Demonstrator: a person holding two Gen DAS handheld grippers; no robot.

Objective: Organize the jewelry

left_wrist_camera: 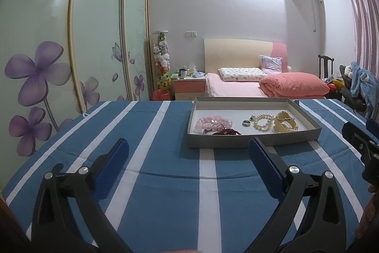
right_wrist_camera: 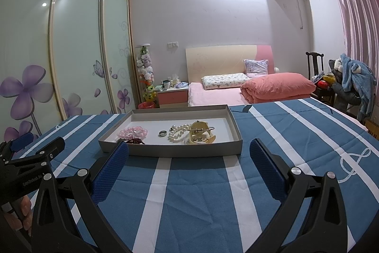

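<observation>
A shallow grey tray (left_wrist_camera: 251,141) (right_wrist_camera: 170,149) sits on the blue-and-white striped cloth. In it lie a pink bead bracelet (left_wrist_camera: 213,122) (right_wrist_camera: 133,131), a dark red bead string (left_wrist_camera: 226,132) (right_wrist_camera: 135,141), a silver ring (left_wrist_camera: 246,123) (right_wrist_camera: 162,133), a pearl bracelet (left_wrist_camera: 261,122) (right_wrist_camera: 179,132) and a cream bangle with a gold clasp (left_wrist_camera: 285,123) (right_wrist_camera: 200,134). My left gripper (left_wrist_camera: 188,148) is open and empty, short of the tray's near wall. My right gripper (right_wrist_camera: 189,148) is open and empty, just before the tray.
The striped cloth (left_wrist_camera: 165,181) covers the table. A bed with pink bedding (left_wrist_camera: 260,84) stands behind, with a nightstand (left_wrist_camera: 189,87) to its left. Sliding wardrobe doors (left_wrist_camera: 59,51) stand on the left. A chair with clothes (right_wrist_camera: 350,82) is at the right.
</observation>
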